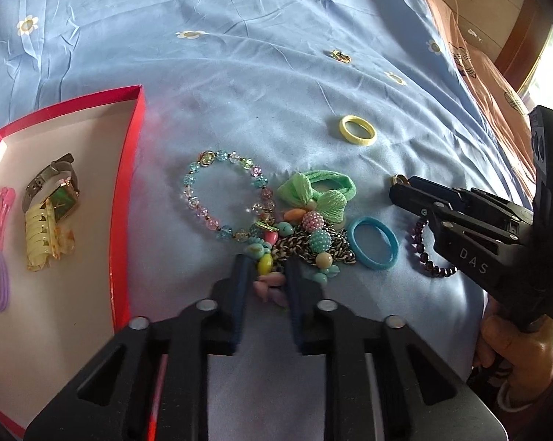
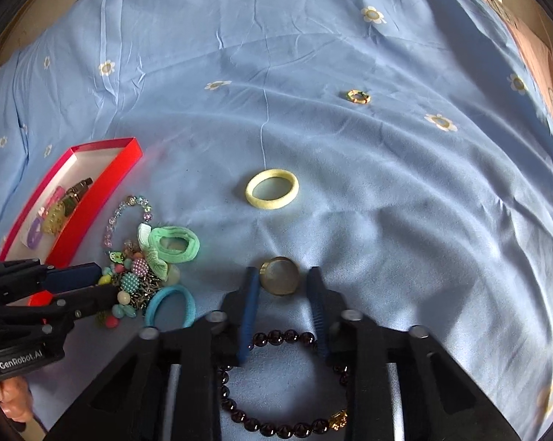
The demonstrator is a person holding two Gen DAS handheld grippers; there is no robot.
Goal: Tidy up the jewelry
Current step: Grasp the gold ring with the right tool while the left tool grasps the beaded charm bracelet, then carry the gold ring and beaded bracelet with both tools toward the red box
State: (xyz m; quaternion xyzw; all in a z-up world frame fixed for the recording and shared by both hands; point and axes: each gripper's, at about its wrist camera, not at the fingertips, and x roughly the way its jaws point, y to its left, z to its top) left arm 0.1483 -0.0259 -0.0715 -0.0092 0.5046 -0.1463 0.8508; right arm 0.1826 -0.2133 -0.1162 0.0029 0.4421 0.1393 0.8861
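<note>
Claws tilt steeply down over the bedsheet (image 2: 349, 202): left claw (image 1: 265, 275) pinches the beaded charm necklace (image 1: 298, 246); right claw (image 2: 282, 294), spread, straddles a gold ring (image 2: 280, 275) at twelve o'clock.

- A bed under a blue daisy-print sheet (image 2: 386, 191).
- On it: a red box (image 1: 127, 191), a crystal bead bracelet (image 1: 225, 191), a green bow hair tie (image 1: 313, 193), a chunky bead necklace (image 1: 305, 242).
- Also a blue hair tie (image 1: 374, 244), a yellow hair tie (image 2: 272, 193), a dark bead bracelet (image 2: 276, 430), a gold ring (image 2: 280, 275), a small gold piece (image 2: 358, 96).
</note>
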